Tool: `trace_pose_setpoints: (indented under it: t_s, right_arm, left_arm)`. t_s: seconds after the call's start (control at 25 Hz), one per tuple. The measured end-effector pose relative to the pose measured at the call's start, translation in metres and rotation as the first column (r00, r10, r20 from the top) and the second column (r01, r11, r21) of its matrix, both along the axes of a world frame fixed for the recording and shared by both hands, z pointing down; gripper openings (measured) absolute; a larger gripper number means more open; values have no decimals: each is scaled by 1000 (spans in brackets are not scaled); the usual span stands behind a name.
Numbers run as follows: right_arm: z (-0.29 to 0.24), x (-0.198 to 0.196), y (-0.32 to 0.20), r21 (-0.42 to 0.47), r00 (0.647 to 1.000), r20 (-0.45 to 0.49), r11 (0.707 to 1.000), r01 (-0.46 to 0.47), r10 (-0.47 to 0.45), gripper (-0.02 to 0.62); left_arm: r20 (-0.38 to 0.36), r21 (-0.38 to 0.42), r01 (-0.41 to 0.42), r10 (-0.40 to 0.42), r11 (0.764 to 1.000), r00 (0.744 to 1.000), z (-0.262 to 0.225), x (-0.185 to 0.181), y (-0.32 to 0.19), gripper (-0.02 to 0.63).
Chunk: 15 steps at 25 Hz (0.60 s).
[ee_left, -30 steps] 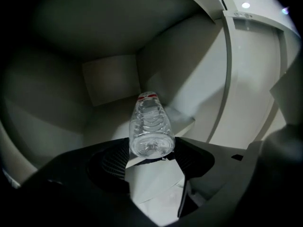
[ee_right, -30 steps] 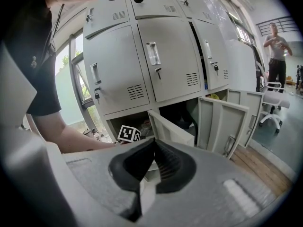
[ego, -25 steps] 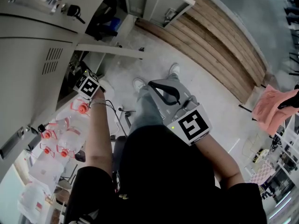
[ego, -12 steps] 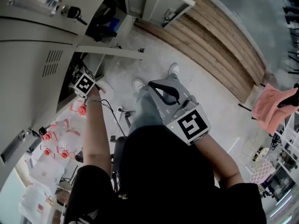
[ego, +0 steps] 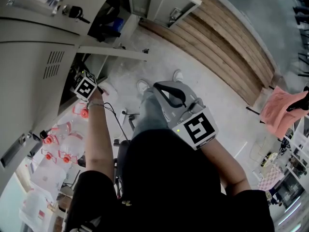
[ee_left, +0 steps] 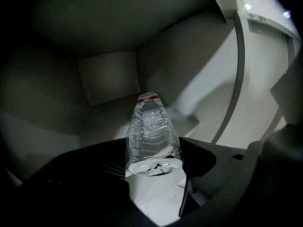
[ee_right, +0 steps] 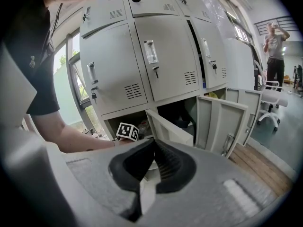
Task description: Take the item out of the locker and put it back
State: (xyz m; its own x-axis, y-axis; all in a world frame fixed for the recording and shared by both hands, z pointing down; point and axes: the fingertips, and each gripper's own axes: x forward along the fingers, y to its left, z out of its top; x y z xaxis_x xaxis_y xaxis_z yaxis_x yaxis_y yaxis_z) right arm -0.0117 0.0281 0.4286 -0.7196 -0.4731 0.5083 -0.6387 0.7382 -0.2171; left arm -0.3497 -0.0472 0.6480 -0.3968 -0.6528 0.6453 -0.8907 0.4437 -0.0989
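Observation:
A clear plastic bottle [ee_left: 152, 136] with a red cap lies on its side on the floor of the open locker compartment [ee_left: 109, 82], base towards me. My left gripper [ee_left: 154, 148] reaches into that compartment, its jaws closing with the bottle between the dark pads [ee_left: 94, 164]; I see no firm press on its sides. From the head view only the left gripper's marker cube [ego: 85, 87] shows at the locker mouth [ego: 72, 88]. My right gripper [ego: 161, 87] hangs shut and empty over my legs; in its own view the right gripper [ee_right: 154, 143] has its pads meeting.
The compartment's door [ego: 113, 53] stands open to the right of my left arm. A neighbouring locker [ego: 113, 23] is open too, with dark and blue things inside. Bagged containers with red caps [ego: 63, 149] lie at lower left. A person [ee_right: 274, 46] stands far off by a chair [ee_right: 270, 103].
My left gripper has moved a little up and further in towards the locker opening. The right gripper has stayed where it was.

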Motion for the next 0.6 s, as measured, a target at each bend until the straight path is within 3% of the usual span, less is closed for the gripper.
trace_pose_setpoints:
  t_s: [0.6]
  right_arm:
    - [-10,10,-5,21,999,0,999,50,-50,-3]
  left_arm:
    - [-40,15,-19,20,1000,999,-1,27,19,290]
